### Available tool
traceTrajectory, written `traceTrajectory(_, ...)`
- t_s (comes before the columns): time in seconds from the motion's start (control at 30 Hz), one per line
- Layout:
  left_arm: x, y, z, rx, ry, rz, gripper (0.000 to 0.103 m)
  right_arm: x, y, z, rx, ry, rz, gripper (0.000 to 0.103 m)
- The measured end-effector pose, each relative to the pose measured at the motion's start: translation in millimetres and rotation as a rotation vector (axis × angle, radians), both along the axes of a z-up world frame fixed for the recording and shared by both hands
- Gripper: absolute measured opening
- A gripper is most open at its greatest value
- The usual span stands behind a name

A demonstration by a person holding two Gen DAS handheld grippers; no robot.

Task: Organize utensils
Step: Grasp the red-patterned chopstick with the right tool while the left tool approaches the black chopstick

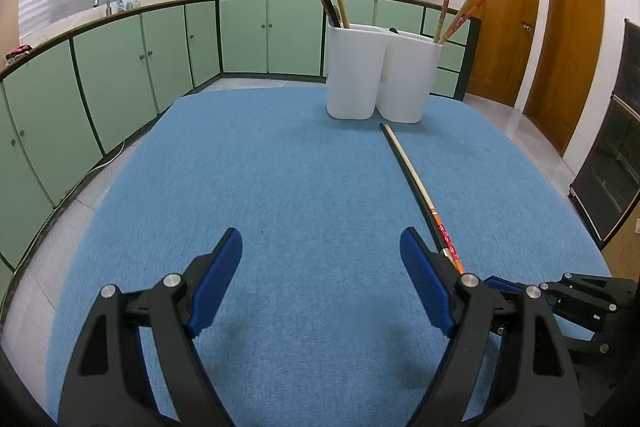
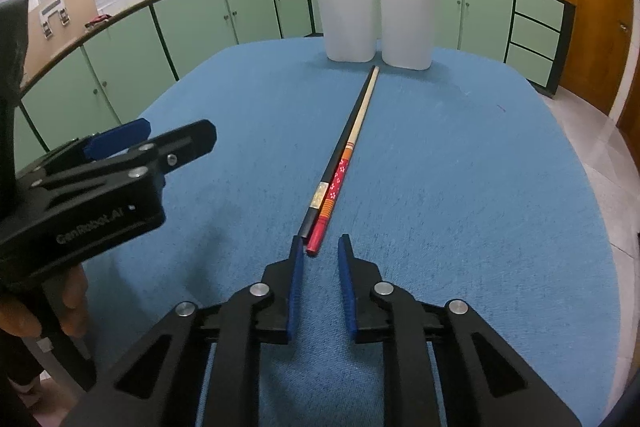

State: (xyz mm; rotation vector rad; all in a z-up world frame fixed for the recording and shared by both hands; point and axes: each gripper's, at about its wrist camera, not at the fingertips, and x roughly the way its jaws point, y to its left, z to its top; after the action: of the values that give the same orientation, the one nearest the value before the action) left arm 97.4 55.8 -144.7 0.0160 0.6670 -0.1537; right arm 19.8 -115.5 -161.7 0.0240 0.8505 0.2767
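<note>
A: Where are the chopsticks now?

B: I see two chopsticks (image 2: 344, 163) lying side by side on the blue tablecloth (image 2: 460, 187), tips toward the white utensil holder (image 2: 376, 15) at the far edge. More chopsticks stand inside the holder.

A: And the grippers?

B: My right gripper (image 2: 320, 247) is nearly closed, a narrow gap only. The red chopstick end sits just at the fingertips, not pinched. My left gripper (image 1: 320, 247) is wide open, holds nothing, low over the cloth.

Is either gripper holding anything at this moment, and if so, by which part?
Nothing is held. The left gripper is wide open over bare cloth; the right gripper sits at the chopsticks' near ends, not pressing them.
</note>
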Motion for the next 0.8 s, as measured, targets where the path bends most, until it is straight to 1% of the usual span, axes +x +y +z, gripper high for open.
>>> traceTrajectory(0.1,0.0,-0.2,-0.5,0.002,0.001,0.000,0.079,2.3,-0.1,1.0,-0.001,0.003,0.001,0.013)
traceTrajectory(0.13,0.2,-0.4,-0.7,0.004,0.001,0.000,0.079,3.7,-0.1,1.3,0.000,0.004,0.003,0.008)
traceTrajectory(0.17,0.0,-1.4,-0.8,0.004,0.001,0.000,0.079,4.6,0.2,1.3,0.000,0.005,0.005,0.006)
traceTrajectory(0.33,0.1,-1.3,-1.0,-0.001,0.000,0.003,0.079,7.0,-2.6,2.7,-0.002,0.003,-0.018,0.006)
traceTrajectory(0.63,0.5,-5.4,-1.4,0.010,0.003,-0.001,0.079,-1.2,-33.2,2.1,0.006,0.006,-0.111,0.005)
traceTrajectory(0.8,-0.3,-7.1,-0.7,0.024,-0.004,-0.003,0.079,1.7,-30.5,2.0,0.000,-0.001,-0.100,0.009)
